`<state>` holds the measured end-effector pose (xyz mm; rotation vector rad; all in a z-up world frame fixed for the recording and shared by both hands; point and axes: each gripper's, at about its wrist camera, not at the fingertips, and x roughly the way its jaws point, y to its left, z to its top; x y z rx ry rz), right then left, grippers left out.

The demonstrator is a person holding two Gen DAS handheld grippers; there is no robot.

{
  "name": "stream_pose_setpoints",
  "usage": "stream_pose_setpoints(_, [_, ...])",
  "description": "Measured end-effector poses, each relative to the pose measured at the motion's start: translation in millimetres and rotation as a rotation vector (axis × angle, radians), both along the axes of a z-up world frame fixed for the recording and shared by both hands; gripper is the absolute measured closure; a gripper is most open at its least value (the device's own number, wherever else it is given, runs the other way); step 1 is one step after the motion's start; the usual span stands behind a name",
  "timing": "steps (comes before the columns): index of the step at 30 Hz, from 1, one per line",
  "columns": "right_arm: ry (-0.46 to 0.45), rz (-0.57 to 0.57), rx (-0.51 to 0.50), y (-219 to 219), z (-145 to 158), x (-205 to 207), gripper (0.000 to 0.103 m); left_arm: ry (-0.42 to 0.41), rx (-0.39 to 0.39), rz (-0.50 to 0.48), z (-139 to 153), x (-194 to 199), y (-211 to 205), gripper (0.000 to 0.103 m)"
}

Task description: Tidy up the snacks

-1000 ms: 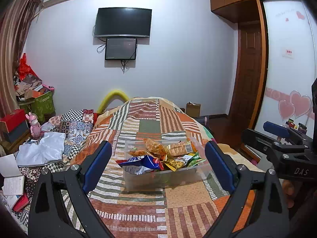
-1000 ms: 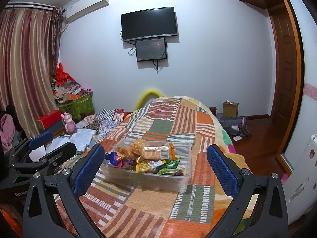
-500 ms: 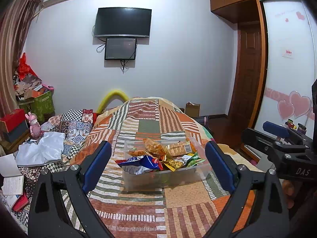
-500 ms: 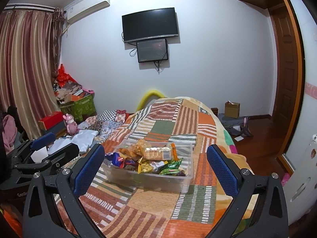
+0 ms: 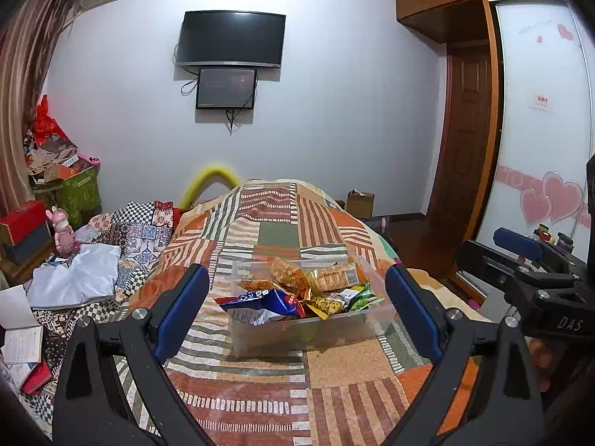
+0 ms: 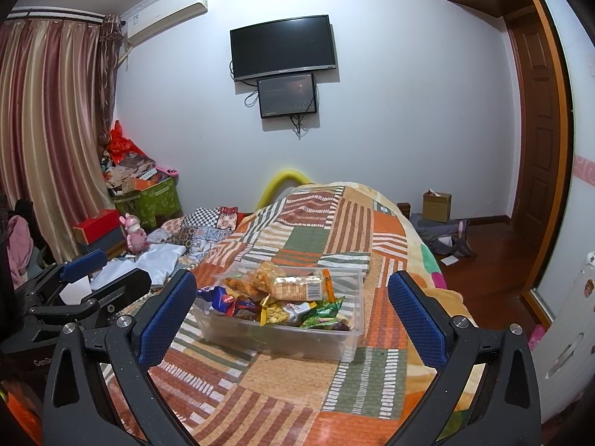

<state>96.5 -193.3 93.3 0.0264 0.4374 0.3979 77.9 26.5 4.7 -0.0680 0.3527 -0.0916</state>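
Left wrist view, clear bin (image 5: pixel 308 330) holding snack packets (image 5: pixel 297 290)

clear: blanket (image 5: pixel 238 383) before bin (image 5: pixel 297 334) | blocked: none

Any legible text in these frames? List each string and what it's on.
"DAS": on the right gripper body, seen from the left wrist view.
"Gen…", cut off: on the left gripper body, seen from the right wrist view.
Snack packets, wardrobe sticker, air conditioner label: too small to read.
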Motion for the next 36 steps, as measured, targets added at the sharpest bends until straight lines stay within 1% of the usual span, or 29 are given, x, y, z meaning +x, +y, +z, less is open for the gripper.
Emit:
stream_pose_setpoints(15, [0.001,0.006,0.003,2.7,1.4,-2.2,0.0,0.01,0.006,-0.02,-1.9,2.5,-1.6,0.006])
stream_pose_setpoints(25, [0.005,0.017,0.013,2.9,1.4,-2.7,0.0,0.025,0.004,-0.016,-2.9,5.0,-1.0,0.006])
stream_pose_setpoints(27, [0.004,0.016,0.013,2.8,1.3,-2.7,0.0,0.023,0.008,-0.016,-2.9,4.9,-1.4,0.006])
stream_pose_setpoints(29, [0.005,0.016,0.013,3.1,1.3,-2.7,0.0,0.018,0.007,-0.014,-3.2,4.4,-1.4,0.001])
stream_pose_setpoints(36, [0.022,0.01,0.017,-0.7,-4.0,2.9,0.0,0.027,-0.01,-0.028,-6.0,8.3,0.0,0.001])
